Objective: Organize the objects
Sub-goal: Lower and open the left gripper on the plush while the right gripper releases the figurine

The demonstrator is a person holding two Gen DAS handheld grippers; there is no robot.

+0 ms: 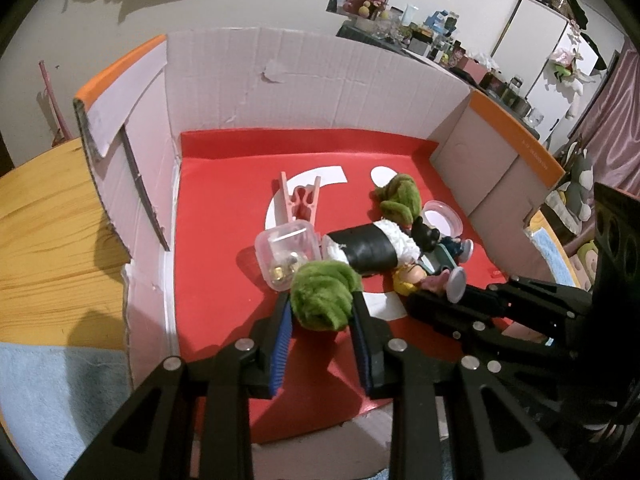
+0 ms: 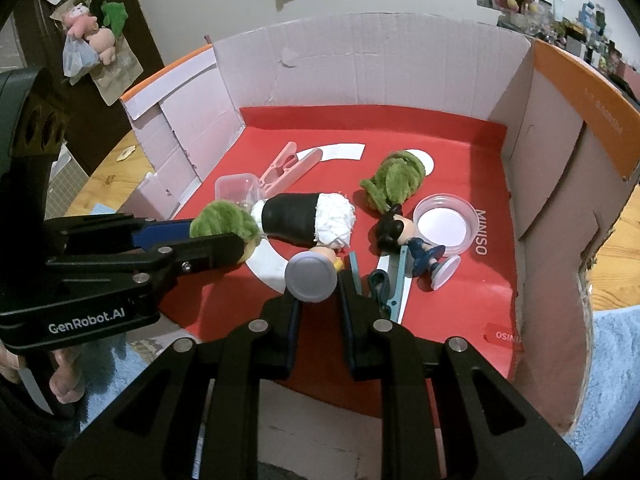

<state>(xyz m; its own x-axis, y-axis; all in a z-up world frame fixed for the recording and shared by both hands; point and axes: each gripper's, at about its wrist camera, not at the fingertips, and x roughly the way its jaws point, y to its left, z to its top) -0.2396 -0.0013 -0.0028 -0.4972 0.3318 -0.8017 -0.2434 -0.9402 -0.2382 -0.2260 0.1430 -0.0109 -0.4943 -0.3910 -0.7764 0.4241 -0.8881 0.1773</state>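
My left gripper (image 1: pixel 322 312) is squeezing a fuzzy green toy (image 1: pixel 324 296) between its blue pads, low over the red floor of the cardboard box (image 1: pixel 320 80). My right gripper (image 2: pixel 318 304) is closed on a small figure with a round grey base (image 2: pixel 311 276); its yellow head peeks out behind the base.

Just past the green toy lies a black and white roll toy (image 1: pixel 370 250) on its side. A clear little case (image 1: pixel 286 250) sits right beside it, with a pink clip (image 1: pixel 300 202) behind. A second fuzzy green toy (image 2: pixel 396 180) lies farther back. Near it is a dark-haired figure in blue (image 2: pixel 412 240), tipped over, next to a clear round lid (image 2: pixel 444 224). A teal clip (image 2: pixel 390 284) lies by my right gripper.

The box stands on a wooden counter (image 1: pixel 52 220).
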